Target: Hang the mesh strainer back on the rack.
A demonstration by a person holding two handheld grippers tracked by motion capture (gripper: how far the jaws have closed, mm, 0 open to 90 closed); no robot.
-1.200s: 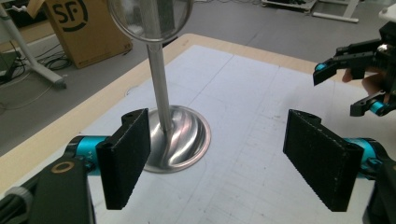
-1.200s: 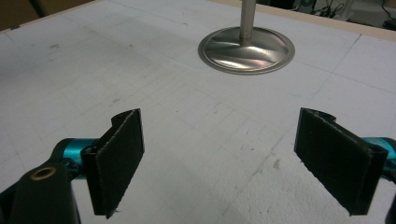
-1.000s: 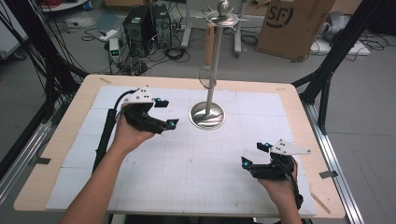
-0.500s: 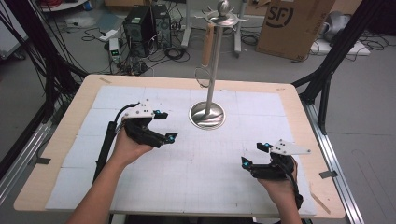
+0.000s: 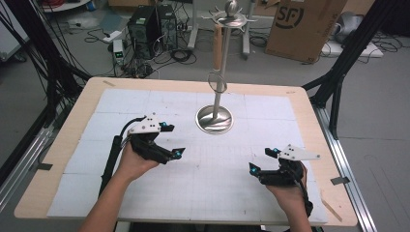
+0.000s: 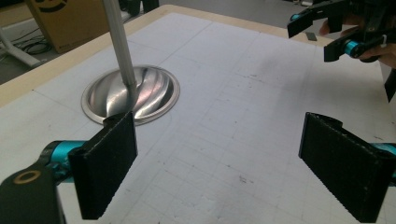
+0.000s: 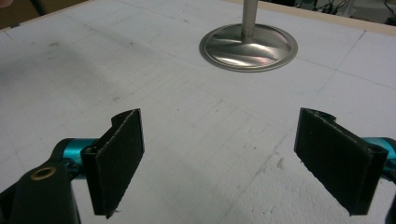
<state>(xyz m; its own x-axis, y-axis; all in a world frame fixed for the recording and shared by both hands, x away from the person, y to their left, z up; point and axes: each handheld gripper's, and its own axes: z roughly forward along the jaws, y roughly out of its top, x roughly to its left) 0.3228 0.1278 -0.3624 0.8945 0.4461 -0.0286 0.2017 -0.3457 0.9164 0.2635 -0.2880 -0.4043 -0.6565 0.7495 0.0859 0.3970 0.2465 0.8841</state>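
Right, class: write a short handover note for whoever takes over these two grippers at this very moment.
Left gripper: open, holding nothing, over the white mat left of the stand's base.
Right gripper: open, holding nothing, low near the front right of the table.
Metal stand: upright on its round base at the middle back of the mat, a ring hanging on its pole, a brown tube near its top.
Done: nothing gripped.
Left: probably reach for the stand; the left gripper is nearer.
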